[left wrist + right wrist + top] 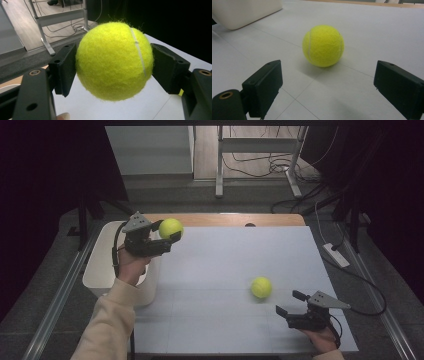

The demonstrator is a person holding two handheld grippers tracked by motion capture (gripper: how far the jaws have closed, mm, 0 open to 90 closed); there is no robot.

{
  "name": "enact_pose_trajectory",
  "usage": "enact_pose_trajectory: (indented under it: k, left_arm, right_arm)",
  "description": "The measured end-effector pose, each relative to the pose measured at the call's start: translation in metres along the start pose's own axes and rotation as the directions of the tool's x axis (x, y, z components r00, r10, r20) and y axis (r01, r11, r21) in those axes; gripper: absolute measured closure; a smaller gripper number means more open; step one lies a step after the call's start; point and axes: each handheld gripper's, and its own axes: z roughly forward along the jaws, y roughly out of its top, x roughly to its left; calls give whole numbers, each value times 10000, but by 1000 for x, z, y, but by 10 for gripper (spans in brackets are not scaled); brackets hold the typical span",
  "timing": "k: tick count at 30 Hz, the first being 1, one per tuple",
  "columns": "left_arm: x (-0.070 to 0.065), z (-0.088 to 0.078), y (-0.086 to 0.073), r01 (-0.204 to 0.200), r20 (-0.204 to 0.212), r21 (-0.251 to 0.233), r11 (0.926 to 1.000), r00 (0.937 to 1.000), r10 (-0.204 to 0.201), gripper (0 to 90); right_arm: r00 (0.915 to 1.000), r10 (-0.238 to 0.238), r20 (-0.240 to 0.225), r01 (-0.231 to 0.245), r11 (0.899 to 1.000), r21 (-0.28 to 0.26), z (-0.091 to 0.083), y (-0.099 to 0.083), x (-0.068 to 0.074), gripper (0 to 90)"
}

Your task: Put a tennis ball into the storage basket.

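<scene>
The white surface (225, 270) sits in a dark room. The left gripper (167, 231) fingers squeeze one ball (170, 227); the right gripper (291, 302) fingers gape near another ball (261, 287).

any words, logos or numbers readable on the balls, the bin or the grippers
None can be read.
Held ball: bare felt and a white seam, no print on the side shown.
Ball on the table: seam alone, no brand or number showing.
White bin: plain wall, no label.
Left gripper and right gripper: black and grey parts, no markings legible.
</scene>
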Motion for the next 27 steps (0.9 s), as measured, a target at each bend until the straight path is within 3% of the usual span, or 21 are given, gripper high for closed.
enact_pose_trajectory:
  k: [27]
  left_arm:
    - [25, -8, 0, 350, -754, 156, 9993, 9966, -338, 272]
  right_arm:
    - [10000, -6, 23, 6, 10000, -29, 0, 0, 0, 86]
